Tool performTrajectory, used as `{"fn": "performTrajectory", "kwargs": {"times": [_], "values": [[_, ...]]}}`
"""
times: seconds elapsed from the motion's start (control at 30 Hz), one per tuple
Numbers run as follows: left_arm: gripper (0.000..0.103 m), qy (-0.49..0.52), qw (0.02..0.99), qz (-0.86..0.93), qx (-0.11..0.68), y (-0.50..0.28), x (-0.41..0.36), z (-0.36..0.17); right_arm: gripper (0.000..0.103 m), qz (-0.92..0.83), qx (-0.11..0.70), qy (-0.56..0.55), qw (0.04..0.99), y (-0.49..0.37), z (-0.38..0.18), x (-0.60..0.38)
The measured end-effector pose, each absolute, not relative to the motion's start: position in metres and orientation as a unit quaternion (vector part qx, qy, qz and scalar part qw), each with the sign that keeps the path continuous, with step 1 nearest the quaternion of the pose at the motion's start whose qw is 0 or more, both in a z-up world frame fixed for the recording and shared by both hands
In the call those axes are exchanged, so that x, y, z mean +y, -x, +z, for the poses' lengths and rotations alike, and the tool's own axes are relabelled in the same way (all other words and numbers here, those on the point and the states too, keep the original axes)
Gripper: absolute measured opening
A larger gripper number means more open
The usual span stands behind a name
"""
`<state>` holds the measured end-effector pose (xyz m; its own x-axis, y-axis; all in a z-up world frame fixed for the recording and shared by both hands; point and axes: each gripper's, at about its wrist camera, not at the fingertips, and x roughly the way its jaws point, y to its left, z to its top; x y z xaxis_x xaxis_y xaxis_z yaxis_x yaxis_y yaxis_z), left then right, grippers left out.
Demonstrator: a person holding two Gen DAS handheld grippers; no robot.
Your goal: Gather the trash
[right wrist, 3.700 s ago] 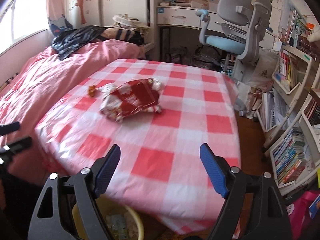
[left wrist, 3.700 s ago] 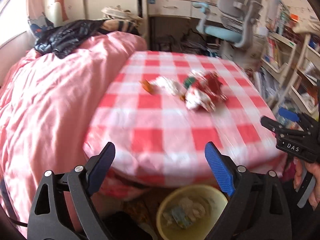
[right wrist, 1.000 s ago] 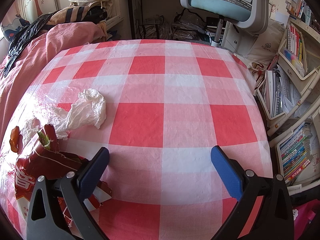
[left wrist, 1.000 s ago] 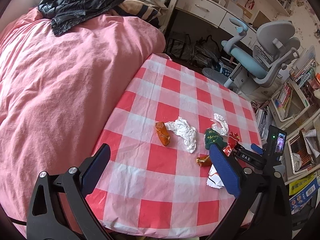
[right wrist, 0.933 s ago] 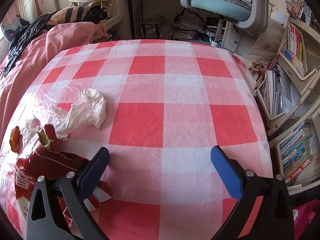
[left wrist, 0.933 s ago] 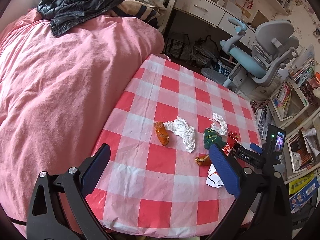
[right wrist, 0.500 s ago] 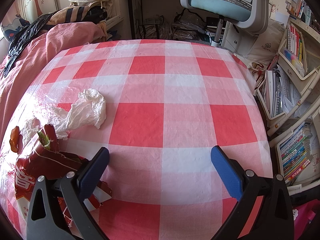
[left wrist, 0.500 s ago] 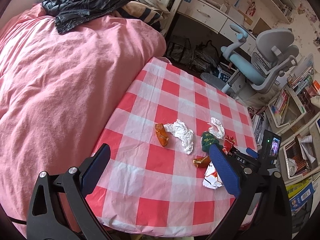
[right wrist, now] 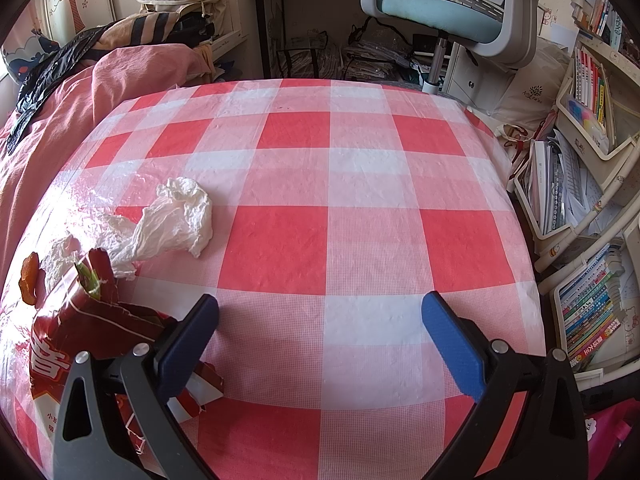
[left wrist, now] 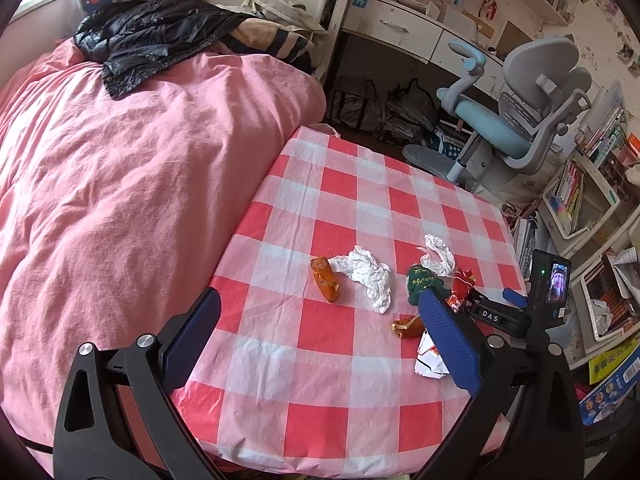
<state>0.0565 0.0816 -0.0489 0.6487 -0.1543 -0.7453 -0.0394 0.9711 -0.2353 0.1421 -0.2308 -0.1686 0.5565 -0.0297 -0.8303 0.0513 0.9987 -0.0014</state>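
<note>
Hovering spread, the right hand-held gripper [right wrist: 320, 332] should shift left over the red wrapper [right wrist: 80, 328]; left hand-held gripper [left wrist: 320, 332] spread too.

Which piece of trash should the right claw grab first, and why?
Probably the red wrapper. The right claw is open and empty over bare tablecloth, and the wrapper lies right beside its left finger, so a small slide left should put the wrapper between the fingers.

A black jacket [left wrist: 152, 36] is lying on the pink duvet [left wrist: 120, 184]; a chair [left wrist: 520, 120] is standing beyond the table [left wrist: 360, 208].
</note>
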Motion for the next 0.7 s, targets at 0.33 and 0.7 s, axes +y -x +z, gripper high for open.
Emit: {"fn": "performTrajectory", "kwargs": {"times": [0.33,0.7], "values": [[0.096,0.101,0.901,-0.022,0.422,-0.059,0.077,-0.054,0.097,-0.023,0.470,-0.011,0.882,-0.142,-0.169,-0.231],[0.096,0.067,0.898,-0.006,0.435,-0.067,0.070,-0.068,0.097,-0.023,0.470,-0.011,0.882,-0.141,-0.169,-0.231]]}}
